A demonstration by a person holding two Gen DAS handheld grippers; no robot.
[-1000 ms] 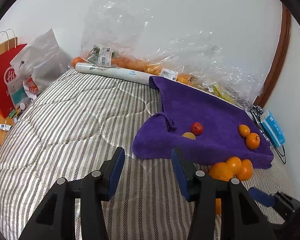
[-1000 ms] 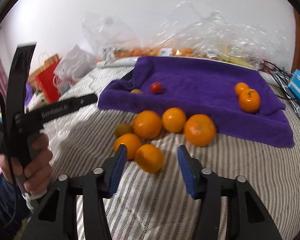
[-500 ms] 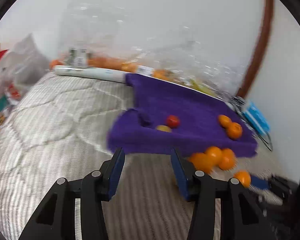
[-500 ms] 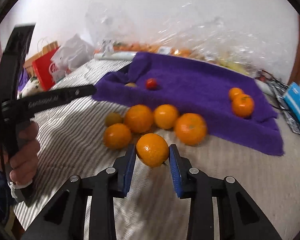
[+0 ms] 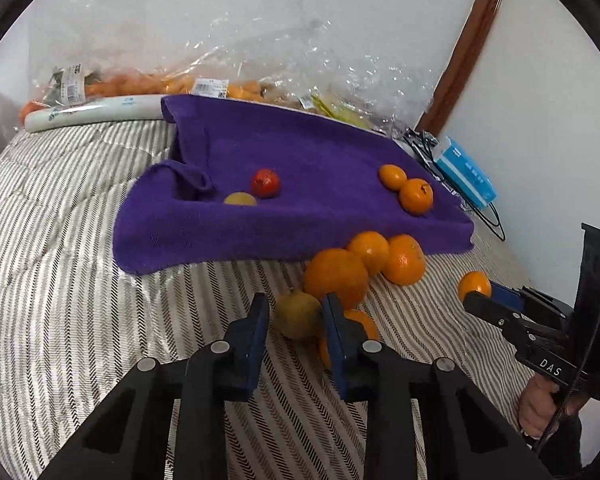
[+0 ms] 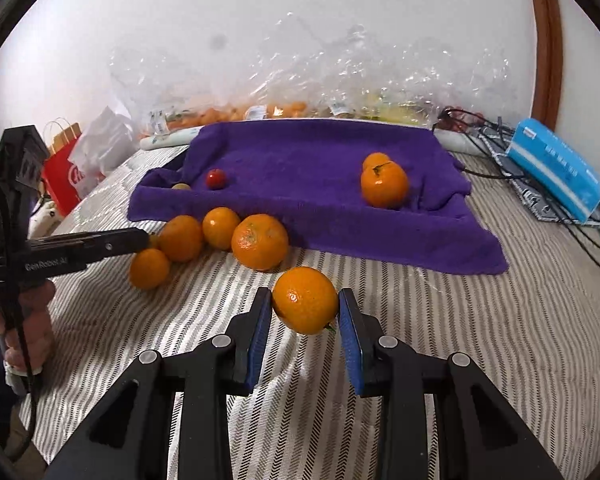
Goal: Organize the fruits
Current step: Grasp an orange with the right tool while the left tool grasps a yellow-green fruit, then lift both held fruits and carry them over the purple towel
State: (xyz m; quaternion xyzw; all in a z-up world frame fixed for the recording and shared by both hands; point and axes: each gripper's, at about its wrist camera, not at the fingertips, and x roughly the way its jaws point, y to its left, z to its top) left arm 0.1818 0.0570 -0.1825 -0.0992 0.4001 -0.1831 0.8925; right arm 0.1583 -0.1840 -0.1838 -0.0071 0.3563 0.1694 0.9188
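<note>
The left gripper (image 5: 296, 316) has just closed on the yellow-green fruit (image 5: 299, 315) and the right gripper (image 6: 305, 312) pinches an orange (image 6: 305, 300); both round fruits could slip out and roll away across the soft striped bed (image 6: 480, 340).

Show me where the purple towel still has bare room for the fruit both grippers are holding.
The purple towel is bare across its middle, between the red fruit at left and the two oranges at right. Crowded: the orange cluster off its front-left edge.

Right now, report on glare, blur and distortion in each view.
Left wrist view: sharp; fisheye bends the striped bedcover and the brown frame; the clear plastic bags glint. Right wrist view: sharp too, the same glints on the bags, black vignette in the corners, soft shadows under the oranges.
</note>
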